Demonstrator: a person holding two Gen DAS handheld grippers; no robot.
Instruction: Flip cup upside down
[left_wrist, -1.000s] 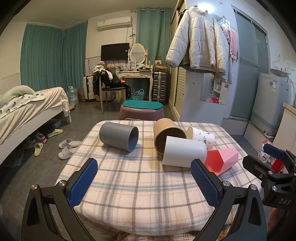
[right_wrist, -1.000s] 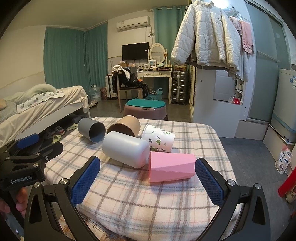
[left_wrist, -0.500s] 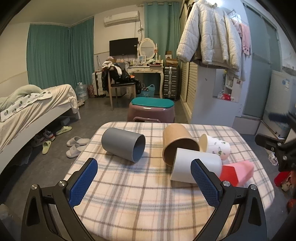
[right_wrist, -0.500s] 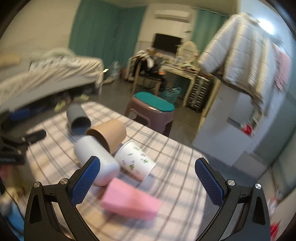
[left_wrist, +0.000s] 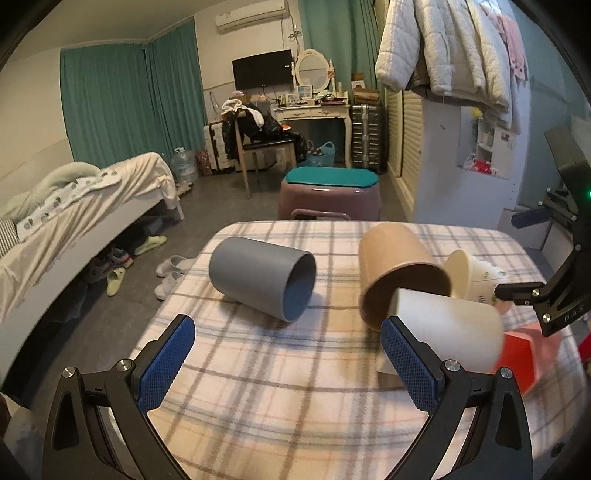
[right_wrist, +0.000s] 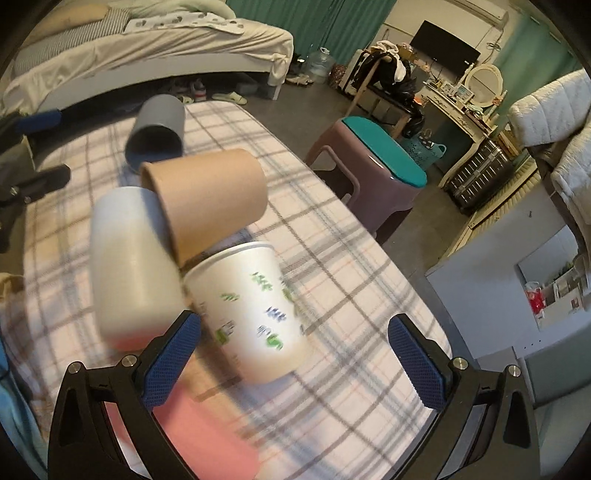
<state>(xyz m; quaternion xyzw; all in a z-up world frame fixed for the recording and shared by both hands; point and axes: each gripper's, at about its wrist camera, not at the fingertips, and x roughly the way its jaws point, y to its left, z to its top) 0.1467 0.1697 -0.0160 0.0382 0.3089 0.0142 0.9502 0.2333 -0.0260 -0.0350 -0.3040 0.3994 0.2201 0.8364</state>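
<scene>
Over the patterned cup (right_wrist: 251, 310), right hand-held gripper (right_wrist: 295, 354) gapes wide, holding nothing.

Only "DAS" on the black right gripper (left_wrist: 561, 295), left wrist view.

Matt grey cup (left_wrist: 262, 282), printed paper cup (right_wrist: 251, 310) (leafy pattern), woven plaid tablecloth (left_wrist: 280, 373).

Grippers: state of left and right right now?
Left gripper: open, holding nothing, facing the grey cup.
Right gripper: open, holding nothing, the leaf-print paper cup lies between its jaws, not clamped.
</scene>
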